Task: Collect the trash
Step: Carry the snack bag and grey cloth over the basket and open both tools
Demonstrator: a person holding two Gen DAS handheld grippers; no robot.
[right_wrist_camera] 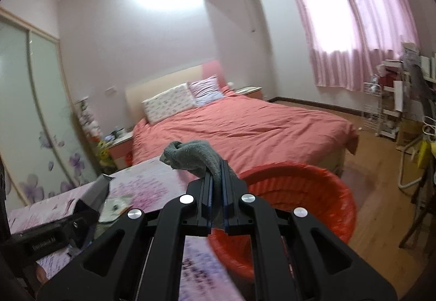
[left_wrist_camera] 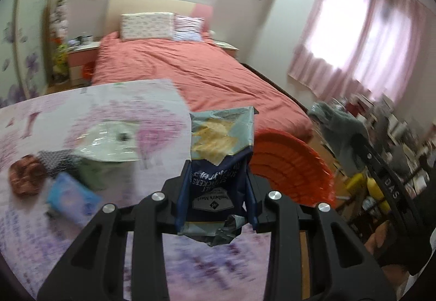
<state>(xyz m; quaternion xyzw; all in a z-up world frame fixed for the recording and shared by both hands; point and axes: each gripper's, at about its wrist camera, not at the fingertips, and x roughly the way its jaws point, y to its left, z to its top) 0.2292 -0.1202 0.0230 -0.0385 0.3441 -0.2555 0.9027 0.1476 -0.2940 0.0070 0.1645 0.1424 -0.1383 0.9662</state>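
currently, item one: left gripper (left_wrist_camera: 218,164), jaws pinched on a blue cracker bag (left_wrist_camera: 218,154), held upright by its lower half with the torn mouth facing up, probably so crumbs stay inside; it is lifted above the floral table (left_wrist_camera: 152,99), just left of the orange bin (left_wrist_camera: 294,167). pose: raised, pointing level toward the bed (left_wrist_camera: 196,75), likely mid-carry to the bin.
item two: right gripper (right_wrist_camera: 218,189), jaws pressed together on a grey cloth (right_wrist_camera: 193,156), which droops forward over the fingertips; held just left of the orange bin (right_wrist_camera: 299,192), above the table edge, seemingly kept ready for wiping. pose: level, angled slightly down.
item three: remaining trash left of the bin on the table: brown wrapper (left_wrist_camera: 26,175), light blue packet (left_wrist_camera: 72,197), clear plastic wrapper (left_wrist_camera: 111,143), green item (left_wrist_camera: 95,173), identity unclear from blur.
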